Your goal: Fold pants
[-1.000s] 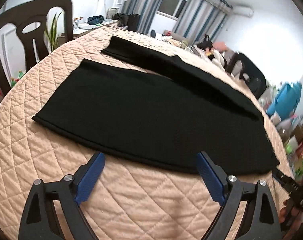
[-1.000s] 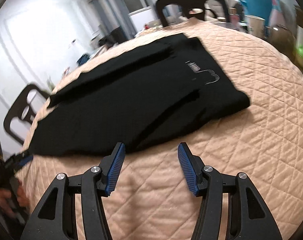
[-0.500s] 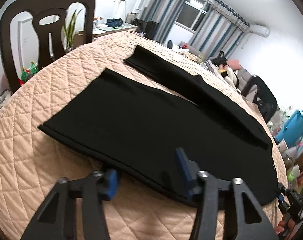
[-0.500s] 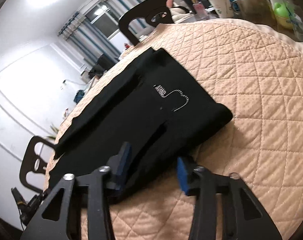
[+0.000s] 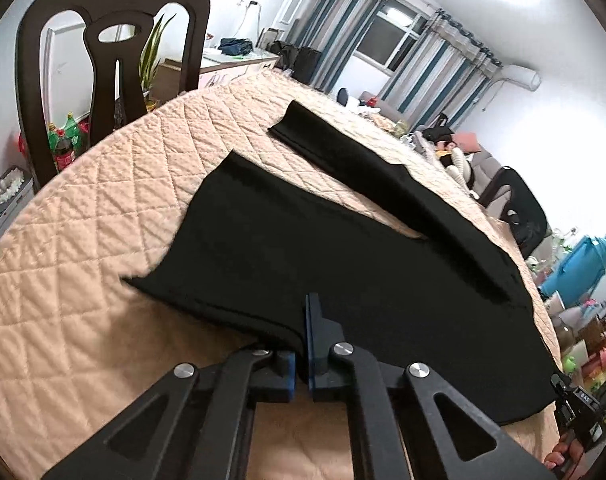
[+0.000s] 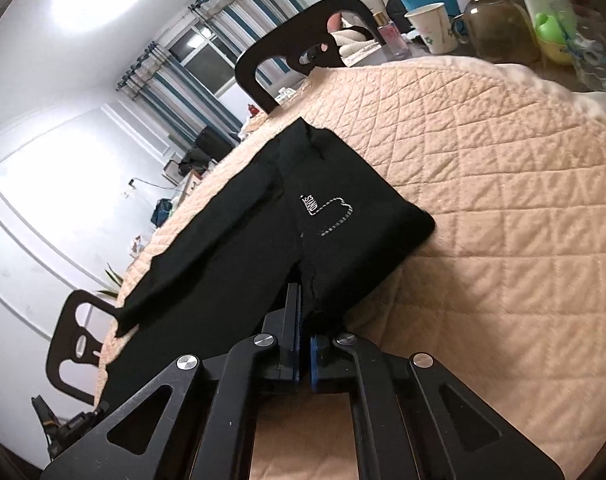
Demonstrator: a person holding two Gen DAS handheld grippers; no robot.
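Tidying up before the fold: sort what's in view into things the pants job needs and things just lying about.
Needed:
- black pants
- left hand-held gripper, shut on the near edge of the pants
- right hand-held gripper, shut on the pants
- quilted table cover

Lying about:
- paper cup
- glass jar
- dark chair
- soda bottles

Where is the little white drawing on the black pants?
In the right wrist view, the white drawing sits on the pants near their right-hand end, just above the right gripper, below the dark chair.
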